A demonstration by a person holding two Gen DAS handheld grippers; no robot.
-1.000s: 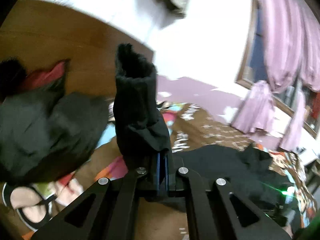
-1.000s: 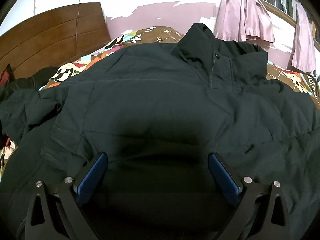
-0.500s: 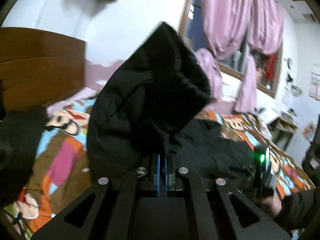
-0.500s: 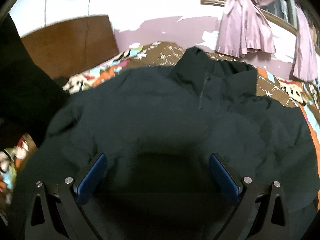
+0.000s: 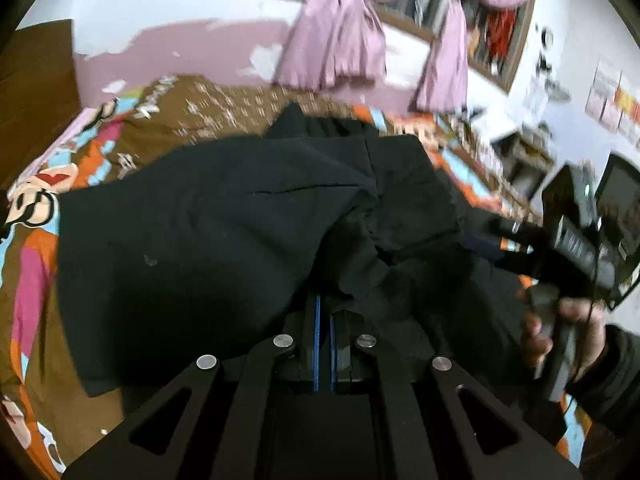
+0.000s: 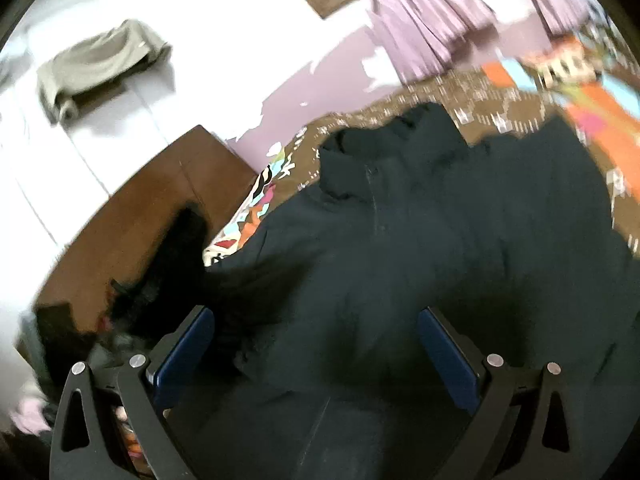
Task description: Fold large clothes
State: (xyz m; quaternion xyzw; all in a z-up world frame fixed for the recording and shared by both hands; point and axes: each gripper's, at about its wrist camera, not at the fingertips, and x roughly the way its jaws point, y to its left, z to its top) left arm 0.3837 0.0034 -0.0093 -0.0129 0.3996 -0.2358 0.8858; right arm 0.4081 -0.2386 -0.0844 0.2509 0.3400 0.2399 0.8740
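Observation:
A large black jacket (image 5: 208,216) lies spread on the patterned bedspread (image 5: 36,264), its collar (image 6: 384,152) toward the far wall. My left gripper (image 5: 324,316) is shut on a fold of the jacket's sleeve (image 5: 372,264), which drapes over the jacket's body just ahead of the pads. My right gripper (image 6: 318,344) hovers open over the jacket's front, nothing between its blue pads (image 6: 188,356). In the left wrist view a hand (image 5: 560,328) holds the right gripper's body (image 5: 576,240) at the right edge.
A wooden headboard (image 6: 140,220) stands at the bed's left end, with a heap of dark clothes (image 6: 172,272) against it. Pink curtains (image 5: 336,52) hang by the window on the far wall. A shelf with clutter (image 5: 516,164) stands beyond the bed's right side.
The left gripper has swung the held sleeve from raised near the headboard down and across onto the jacket's body. The right gripper has lifted and rolled, staying open.

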